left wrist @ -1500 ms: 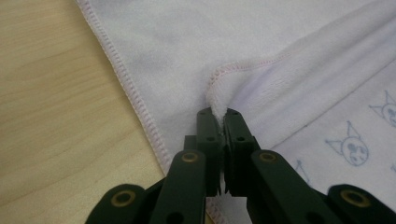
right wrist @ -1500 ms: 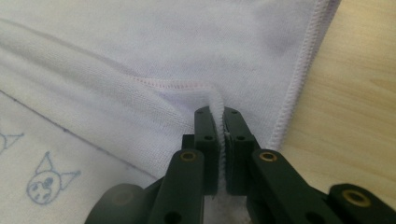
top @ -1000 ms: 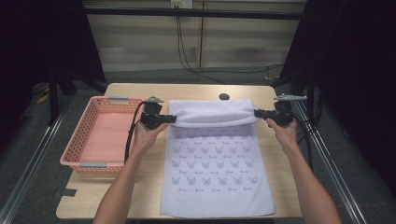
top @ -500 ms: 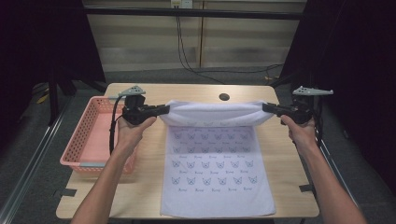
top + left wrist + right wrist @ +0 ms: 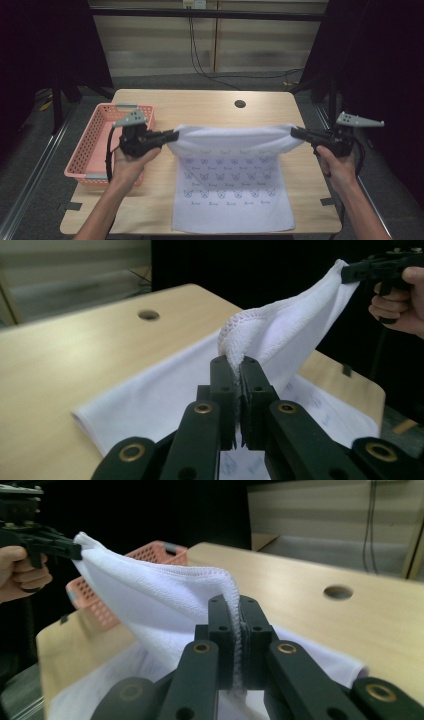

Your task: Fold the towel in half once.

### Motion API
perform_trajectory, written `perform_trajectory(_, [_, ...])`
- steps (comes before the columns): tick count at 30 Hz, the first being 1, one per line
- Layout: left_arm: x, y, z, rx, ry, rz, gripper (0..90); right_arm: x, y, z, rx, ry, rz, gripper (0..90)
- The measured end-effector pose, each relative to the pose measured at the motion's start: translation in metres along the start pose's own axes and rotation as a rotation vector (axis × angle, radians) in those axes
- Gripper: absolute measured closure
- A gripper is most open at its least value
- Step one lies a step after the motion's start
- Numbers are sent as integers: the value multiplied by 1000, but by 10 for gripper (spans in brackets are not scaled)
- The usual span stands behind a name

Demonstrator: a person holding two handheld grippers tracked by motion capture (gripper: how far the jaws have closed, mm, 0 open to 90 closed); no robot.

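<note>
Towel (image 5: 235, 165): white, printed with small grey motifs; far edge lifted and stretched between both claws, near part lying flat on the table (image 5: 200, 102)
Left claw (image 5: 172, 135): clamped on the towel's far left corner
Right claw (image 5: 295, 132): clamped on the far right corner
Left claw's view: stitched hem bunched between closed jaws, a detail too small from above
Right claw's view: pink basket (image 5: 150, 552) behind the raised cloth
High view: printed pattern and basket at the table's left edge
Change: both hands higher and farther apart than a second ago; the towel's edge now off the table
</note>
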State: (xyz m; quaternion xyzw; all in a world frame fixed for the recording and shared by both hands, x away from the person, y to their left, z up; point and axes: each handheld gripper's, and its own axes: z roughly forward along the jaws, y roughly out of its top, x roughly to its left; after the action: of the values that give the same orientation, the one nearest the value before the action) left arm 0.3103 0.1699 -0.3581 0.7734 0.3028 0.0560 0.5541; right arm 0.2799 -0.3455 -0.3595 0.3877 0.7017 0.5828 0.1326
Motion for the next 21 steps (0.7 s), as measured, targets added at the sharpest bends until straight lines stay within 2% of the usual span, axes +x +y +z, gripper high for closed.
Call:
perform_trajectory(1, [-1,-11,1,13,-8,-9,869,3,-8,-2,10,3,2,864])
perform_trajectory(2, [-2,-21,3,31,2,0,867,4,-16,-4,21,4,3,863])
perform_trajectory(4, [-3,-39,8,50,-10,-18,860,8,-35,-4,57,5,0,863])
perform_trajectory(5, [-3,-52,12,78,-13,-24,855,10,-42,-4,75,-1,-3,861])
perform_trajectory(6, [-4,-62,15,101,-11,-22,849,13,-55,-4,105,-2,1,861])
perform_trajectory(10, [-5,-92,19,145,-43,-53,826,16,-95,-6,170,20,33,850])
perform_trajectory(12, [-6,-104,19,168,-73,-86,834,20,-106,-9,234,14,20,832])
perform_trajectory(15, [-13,-116,16,206,-93,-68,826,25,-120,-12,282,31,27,822])
perform_trajectory(17, [-17,-121,12,217,-106,-69,823,31,-128,-15,326,44,11,813])
perform_trajectory(21, [-24,-133,5,270,-134,-58,808,42,-138,-20,365,75,13,766])
